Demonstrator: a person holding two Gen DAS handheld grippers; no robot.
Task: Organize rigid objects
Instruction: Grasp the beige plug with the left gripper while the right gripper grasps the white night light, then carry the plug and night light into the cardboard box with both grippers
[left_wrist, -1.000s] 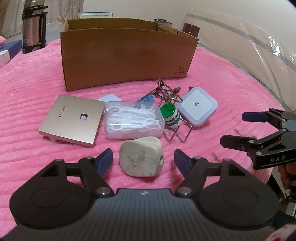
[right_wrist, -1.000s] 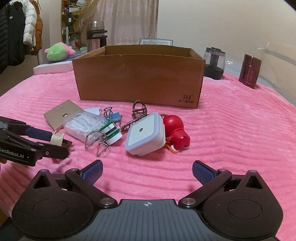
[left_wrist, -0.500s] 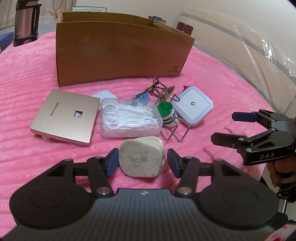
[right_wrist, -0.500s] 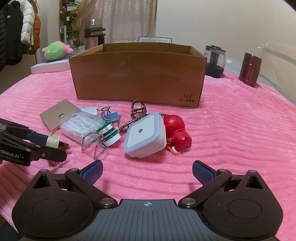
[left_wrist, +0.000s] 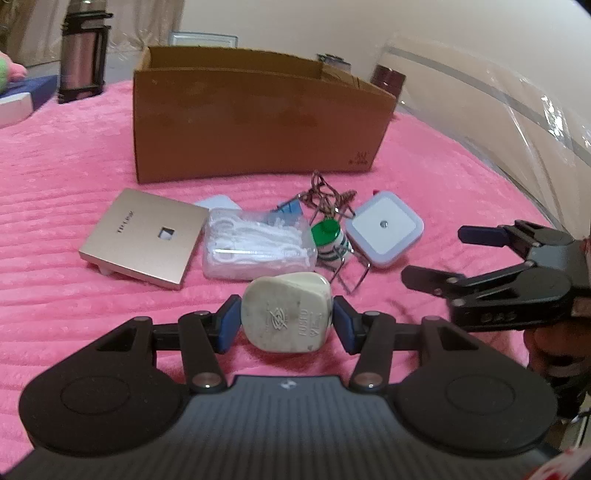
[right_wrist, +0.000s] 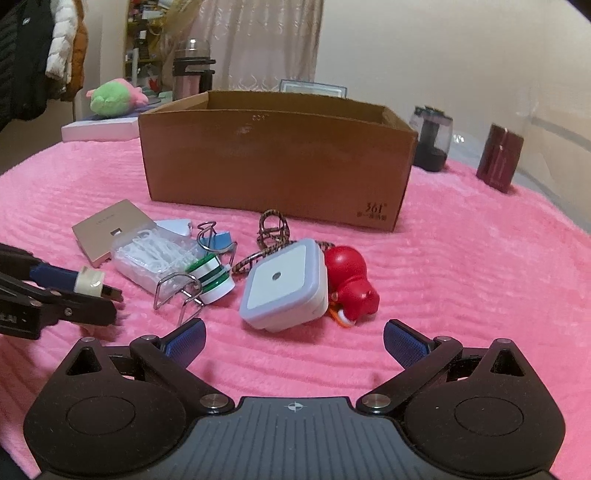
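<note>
The off-white plug (left_wrist: 286, 314), a rounded, scuffed plastic block with embossed lettering, is sitting on the pink blanket (left_wrist: 66, 177) at the near edge of the clutter, and the left gripper (left_wrist: 286, 323) is clamping it, both blue pads pressing on its sides. The left wrist view is showing the plug's broad face; the right wrist view is showing only a thin slice of it (right_wrist: 88, 282) with a dark metal prong poking out between the left gripper's fingers (right_wrist: 55, 280).

The right gripper (right_wrist: 293, 341) is hovering over bare blanket with nothing between its blue ribbed pads, its jaws wide apart and closing slightly. In the left wrist view it (left_wrist: 447, 254) is appearing from the side, black and angular.

Just beyond the plug a clear plastic box of white floss picks (left_wrist: 258, 243) is lying beside a flat gold square panel (left_wrist: 144, 236). A green-and-white striped binder clip (left_wrist: 327, 240) with wire handles is lying near a square white night light (left_wrist: 384, 229) with rounded corners. Only the right wrist view is revealing the glossy red toy figure (right_wrist: 349, 282) touching the night light's far side, and a blue binder clip (right_wrist: 218, 240). Behind everything the open brown cardboard box (left_wrist: 258, 122) is standing upright on the ribbed, fuzzy blanket.
</note>
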